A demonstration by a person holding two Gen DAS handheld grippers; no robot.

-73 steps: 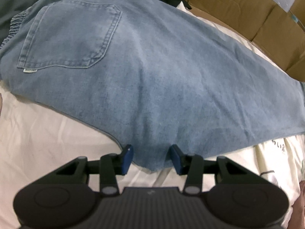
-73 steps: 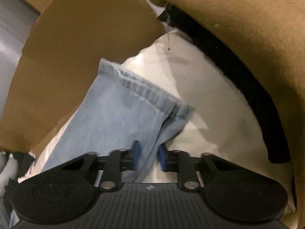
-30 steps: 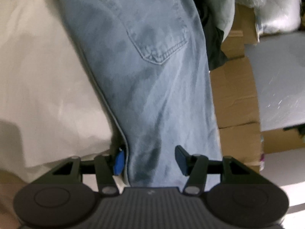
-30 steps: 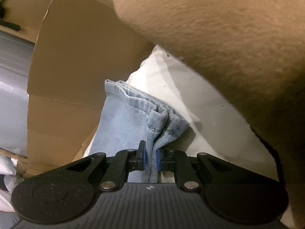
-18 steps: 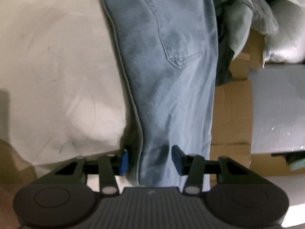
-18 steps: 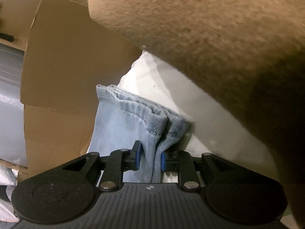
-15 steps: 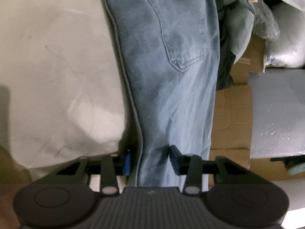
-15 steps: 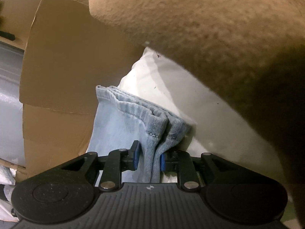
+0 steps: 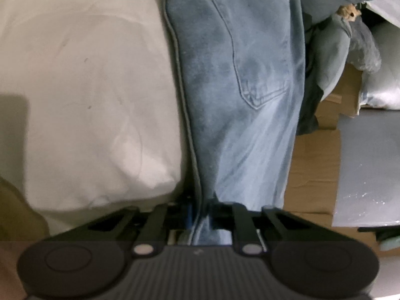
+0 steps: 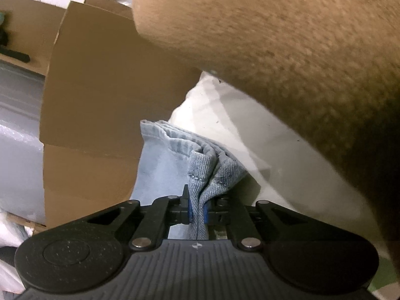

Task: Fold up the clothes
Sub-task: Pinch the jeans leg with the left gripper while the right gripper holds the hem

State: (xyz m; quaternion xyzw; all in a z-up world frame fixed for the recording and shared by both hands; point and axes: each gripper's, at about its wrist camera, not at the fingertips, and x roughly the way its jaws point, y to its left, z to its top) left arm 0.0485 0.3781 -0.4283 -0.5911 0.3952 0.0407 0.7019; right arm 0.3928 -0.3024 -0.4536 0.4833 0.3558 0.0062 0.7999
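A pair of light blue jeans (image 9: 240, 105) lies along the edge of a white bed sheet (image 9: 82, 95), its back pocket facing up in the left wrist view. My left gripper (image 9: 202, 212) is closing, and its pads press on the jeans' side seam near the crotch. In the right wrist view the bunched leg hems of the jeans (image 10: 200, 165) stick up between the blue pads. My right gripper (image 10: 196, 210) is closing too, pinched on that hem fabric.
Brown cardboard boxes (image 10: 100, 115) stand beside the bed, also seen as cardboard (image 9: 312, 175) with a grey floor (image 9: 370, 165) to the right. A tan fuzzy fabric (image 10: 287, 57) fills the upper right of the right wrist view. Dark clothes (image 9: 325, 70) are heaped beyond the jeans.
The left jaws have narrowed from wide apart onto the jeans' seam. The right jaws loosened a little, then pinched the hem again. Both hands stayed nearly in place.
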